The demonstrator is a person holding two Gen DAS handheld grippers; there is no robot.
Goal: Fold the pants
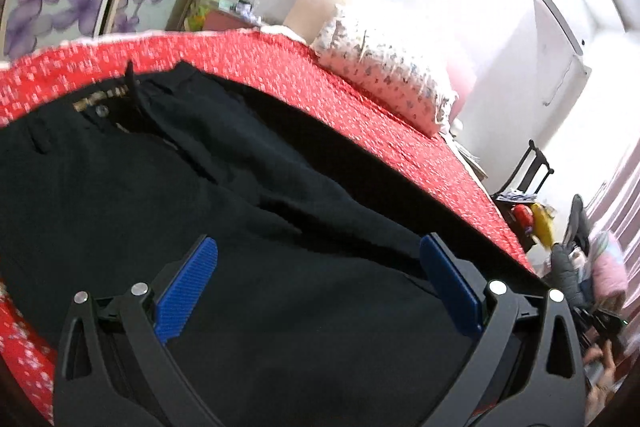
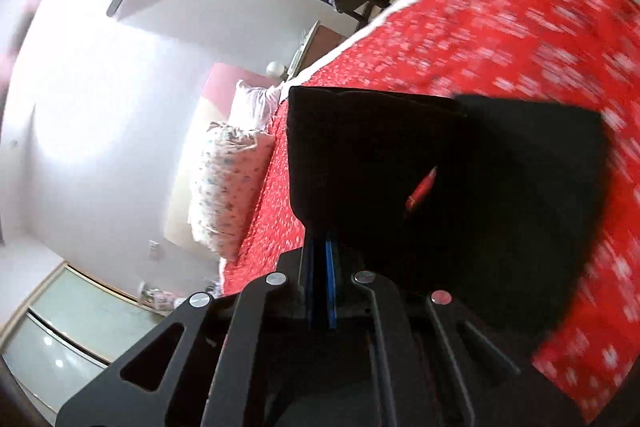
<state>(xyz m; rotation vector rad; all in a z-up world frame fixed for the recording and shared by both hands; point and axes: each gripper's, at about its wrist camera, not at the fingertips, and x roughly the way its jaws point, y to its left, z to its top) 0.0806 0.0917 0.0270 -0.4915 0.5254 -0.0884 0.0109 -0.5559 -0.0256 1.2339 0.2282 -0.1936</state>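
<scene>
Left wrist view: the black pants (image 1: 224,187) lie flat on the red bedspread (image 1: 280,63), waistband at the far left, long axis running toward the near right, where the cloth passes under the left gripper (image 1: 318,263). Its jaws stand spread above the fabric, pinching nothing.

Right wrist view: the right gripper (image 2: 320,247) has its jaws pressed together on an edge of the pants (image 2: 460,187), lifting a dark fold. Motion blur smears the bedspread (image 2: 500,39); the leg ends are hidden.

Left gripper (image 1: 318,263): jaws spread wide, blue pads (image 1: 188,297) at 8 and 4 o'clock. Right gripper (image 2: 320,247): jaws closed, clamping dark cloth toward 12 o'clock.
</scene>
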